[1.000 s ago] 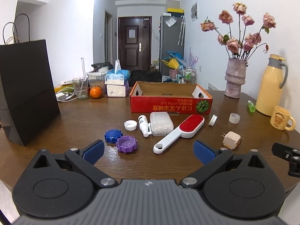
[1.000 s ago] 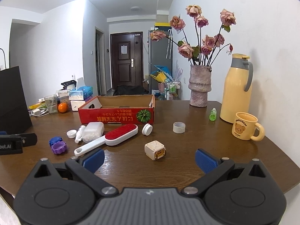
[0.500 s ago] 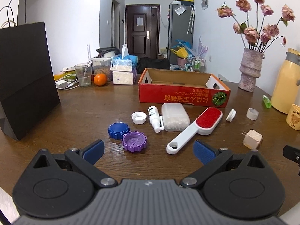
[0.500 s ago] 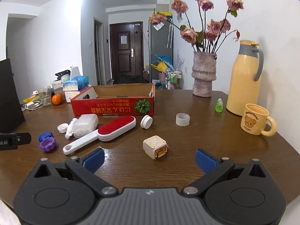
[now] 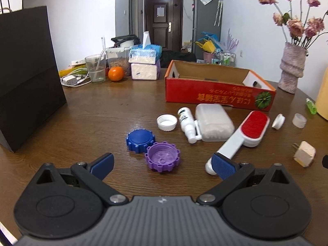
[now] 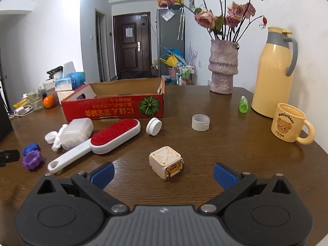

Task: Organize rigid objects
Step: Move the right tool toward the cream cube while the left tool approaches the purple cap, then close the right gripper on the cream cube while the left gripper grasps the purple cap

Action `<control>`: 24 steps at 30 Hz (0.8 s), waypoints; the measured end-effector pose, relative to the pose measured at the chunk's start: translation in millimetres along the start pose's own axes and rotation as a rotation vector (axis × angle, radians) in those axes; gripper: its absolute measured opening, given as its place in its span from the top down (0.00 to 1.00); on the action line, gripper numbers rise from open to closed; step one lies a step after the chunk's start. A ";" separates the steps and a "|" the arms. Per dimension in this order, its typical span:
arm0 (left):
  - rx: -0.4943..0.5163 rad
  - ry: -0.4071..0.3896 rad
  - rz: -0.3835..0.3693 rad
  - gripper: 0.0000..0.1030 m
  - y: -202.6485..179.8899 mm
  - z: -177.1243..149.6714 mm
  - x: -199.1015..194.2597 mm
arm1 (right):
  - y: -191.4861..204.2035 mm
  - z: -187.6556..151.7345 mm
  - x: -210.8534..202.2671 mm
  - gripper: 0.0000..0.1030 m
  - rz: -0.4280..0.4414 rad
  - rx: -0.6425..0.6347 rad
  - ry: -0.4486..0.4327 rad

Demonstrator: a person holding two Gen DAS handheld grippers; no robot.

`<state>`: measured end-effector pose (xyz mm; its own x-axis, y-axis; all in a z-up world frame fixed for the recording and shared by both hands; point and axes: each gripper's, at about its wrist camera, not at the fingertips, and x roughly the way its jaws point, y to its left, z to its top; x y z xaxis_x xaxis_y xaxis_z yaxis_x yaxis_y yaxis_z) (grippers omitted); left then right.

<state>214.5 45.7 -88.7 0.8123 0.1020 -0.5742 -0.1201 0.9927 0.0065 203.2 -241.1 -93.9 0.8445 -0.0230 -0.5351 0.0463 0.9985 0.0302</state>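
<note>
My left gripper (image 5: 163, 167) is open, its jaws on either side of a purple cap (image 5: 162, 159) that touches a blue cap (image 5: 140, 138). Beyond lie a white cap (image 5: 167, 122), a white spray bottle (image 5: 188, 124), a clear plastic case (image 5: 213, 122) and a red-and-white lint brush (image 5: 242, 135). My right gripper (image 6: 163, 174) is open just in front of a cream plug adapter (image 6: 165, 162). The open red cardboard box (image 6: 114, 106) stands behind, also in the left wrist view (image 5: 219, 96). A white lid (image 6: 153, 126), a tape roll (image 6: 200, 122) and a green bottle (image 6: 243, 105) lie on the table.
A black paper bag (image 5: 26, 75) stands at the left. A glass (image 5: 95, 68), an orange (image 5: 116, 73) and tissue packs (image 5: 145, 65) are at the back left. A vase (image 6: 223, 67), a yellow thermos (image 6: 273, 75) and a bear mug (image 6: 289, 126) stand at the right.
Both grippers have moved forward and lower toward the table: the left over the purple cap, the right up to the plug adapter. Both jaws stay open.
</note>
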 end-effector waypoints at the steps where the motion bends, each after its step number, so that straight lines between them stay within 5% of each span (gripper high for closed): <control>1: 0.000 0.007 0.006 0.00 1.6 0.0 4.9 | 0.6 0.6 5.0 0.00 -0.003 -0.002 0.007; 24: -0.010 0.108 0.071 0.00 12.1 6.6 74.0 | -3.9 11.6 96.4 0.06 -0.041 -0.101 0.130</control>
<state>276.9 65.7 -125.7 0.7355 0.1643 -0.6573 -0.1815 0.9825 0.0426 290.6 -247.9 -135.7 0.7666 -0.0638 -0.6390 0.0203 0.9970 -0.0751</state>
